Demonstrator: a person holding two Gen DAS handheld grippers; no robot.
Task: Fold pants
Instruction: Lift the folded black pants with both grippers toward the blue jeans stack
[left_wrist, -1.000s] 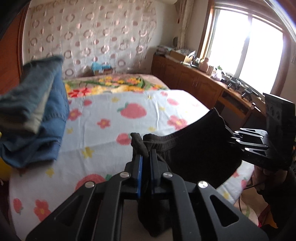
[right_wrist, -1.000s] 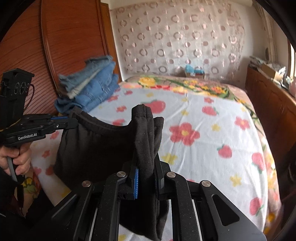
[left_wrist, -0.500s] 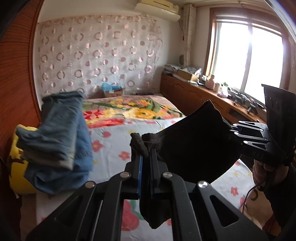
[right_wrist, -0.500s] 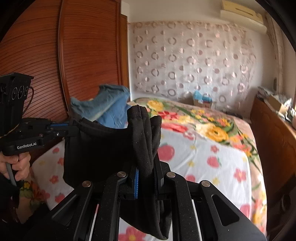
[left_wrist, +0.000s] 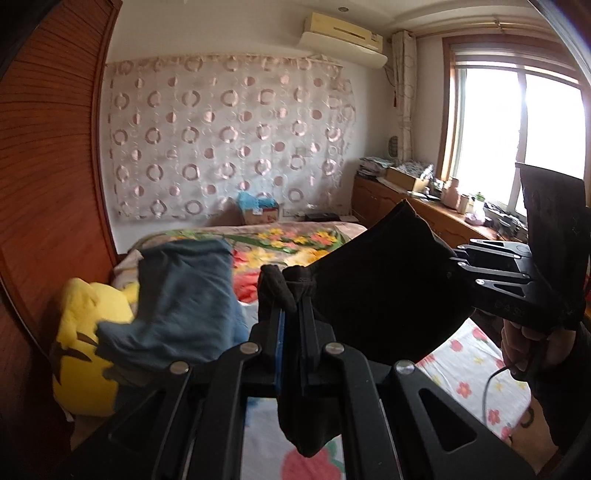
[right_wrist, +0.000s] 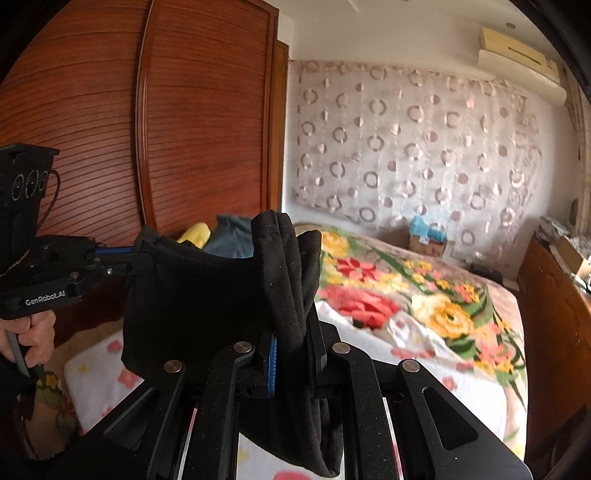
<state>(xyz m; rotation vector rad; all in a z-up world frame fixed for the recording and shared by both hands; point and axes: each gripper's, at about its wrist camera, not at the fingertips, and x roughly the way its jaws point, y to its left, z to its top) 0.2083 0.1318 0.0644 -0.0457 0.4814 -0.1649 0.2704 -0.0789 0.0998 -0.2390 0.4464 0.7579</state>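
The black pants (left_wrist: 384, 295) hang in the air above the bed, stretched between both grippers. My left gripper (left_wrist: 293, 314) is shut on a bunched black edge of the pants. It also shows in the right wrist view (right_wrist: 122, 258) at the left. My right gripper (right_wrist: 291, 332) is shut on the other bunched edge of the pants (right_wrist: 207, 302). It shows in the left wrist view (left_wrist: 452, 262) at the right. The cloth sags between the two grips and its lower part is hidden behind the gripper bodies.
The bed (right_wrist: 424, 332) with a floral sheet lies below. A stack of folded blue jeans (left_wrist: 184, 295) and a yellow plush toy (left_wrist: 85, 343) sit at its left side by the wooden wardrobe (right_wrist: 203, 129). A wooden cabinet (left_wrist: 424, 218) runs under the window.
Both grippers have risen with the pants, lifting them clear of the bed. The views now look higher, at the wall and wardrobe.
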